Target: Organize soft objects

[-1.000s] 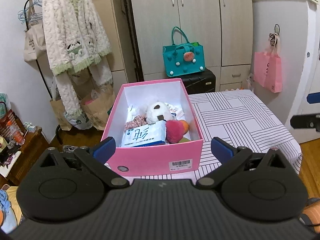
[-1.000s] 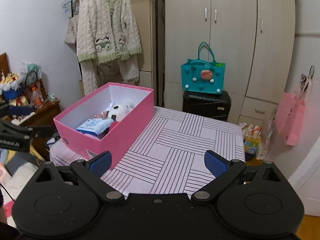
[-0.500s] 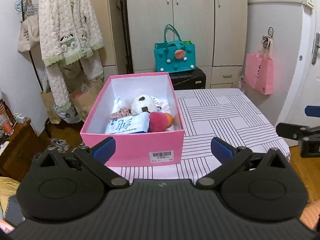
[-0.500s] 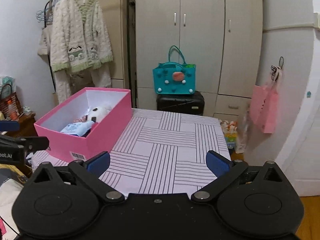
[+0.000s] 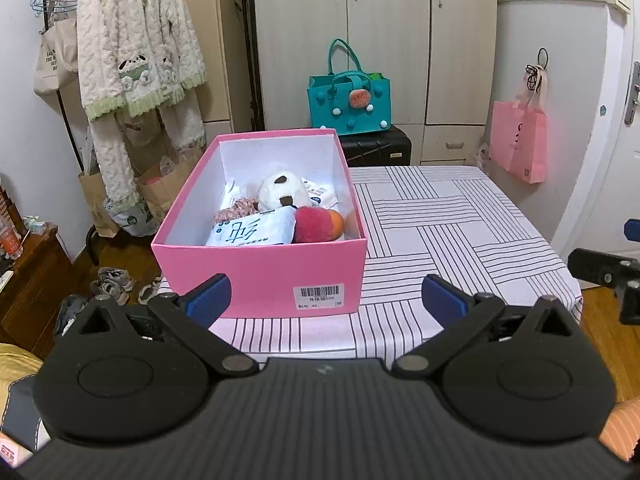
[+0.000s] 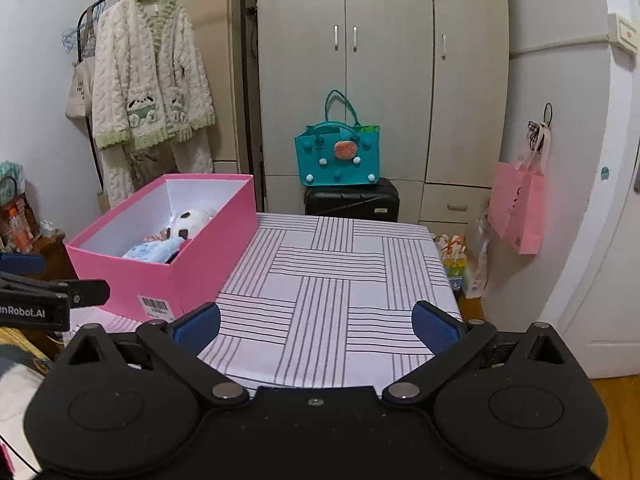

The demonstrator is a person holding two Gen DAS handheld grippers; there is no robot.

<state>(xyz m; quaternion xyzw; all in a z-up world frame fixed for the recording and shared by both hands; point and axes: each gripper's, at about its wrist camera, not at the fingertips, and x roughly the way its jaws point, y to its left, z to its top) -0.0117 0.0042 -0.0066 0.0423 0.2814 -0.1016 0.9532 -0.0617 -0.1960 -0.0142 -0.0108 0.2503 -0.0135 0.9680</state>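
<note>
Tongs first: we see our left gripper and right gripper both spread wide, empty. Beyond, on the striped table, the pink box holds a plush toy and tissue pack.

Box on table left side, toys in box, bag behind.

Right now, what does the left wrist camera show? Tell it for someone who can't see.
An open pink box sits on a striped tablecloth, holding a white plush toy, a tissue pack and a red pompom. The left gripper hangs before it, jaws wide apart and empty. Behind are wardrobes and a teal bag.
</note>
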